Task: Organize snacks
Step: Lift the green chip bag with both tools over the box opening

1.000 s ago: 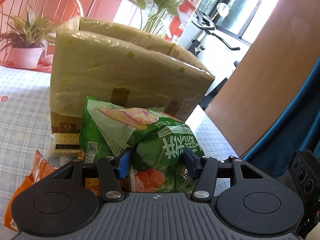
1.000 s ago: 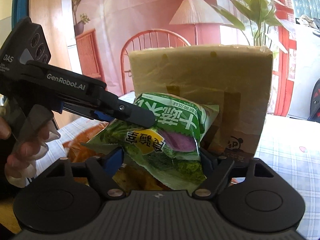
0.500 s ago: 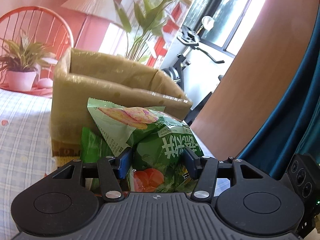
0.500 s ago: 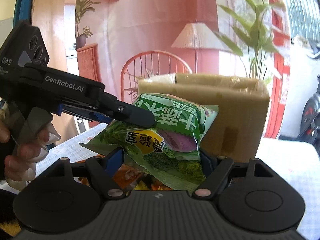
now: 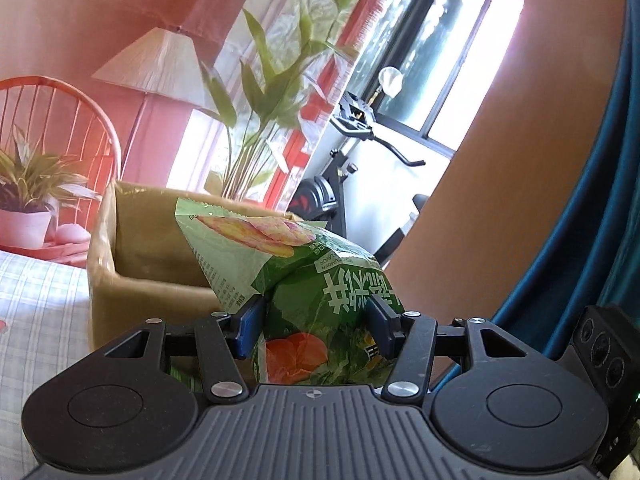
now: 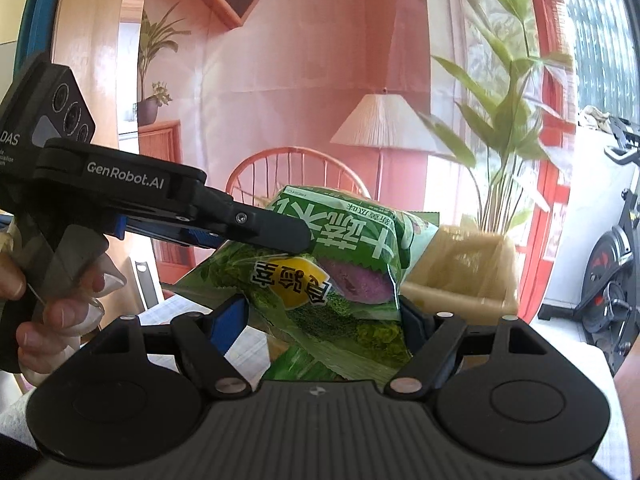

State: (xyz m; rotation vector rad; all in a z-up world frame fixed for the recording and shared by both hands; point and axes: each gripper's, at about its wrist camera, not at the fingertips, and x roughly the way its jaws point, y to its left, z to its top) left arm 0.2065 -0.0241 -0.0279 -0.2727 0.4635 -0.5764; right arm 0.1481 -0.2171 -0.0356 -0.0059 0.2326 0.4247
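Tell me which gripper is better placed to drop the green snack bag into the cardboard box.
Probably left. The left gripper pinches the green snack bag firmly, with the open cardboard box straight ahead. The right gripper holds the same bag more loosely.

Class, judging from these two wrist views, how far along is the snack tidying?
Done: nothing visibly packed; the cardboard box interior shown looks bare. In hand: both the left gripper and right gripper clamp one green snack bag, lifted before the box. Left: dropping it in.

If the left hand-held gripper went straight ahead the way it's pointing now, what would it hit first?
The green snack bag it already grips would lead, and it would probably meet the open cardboard box just beyond, though depth is hard to judge.
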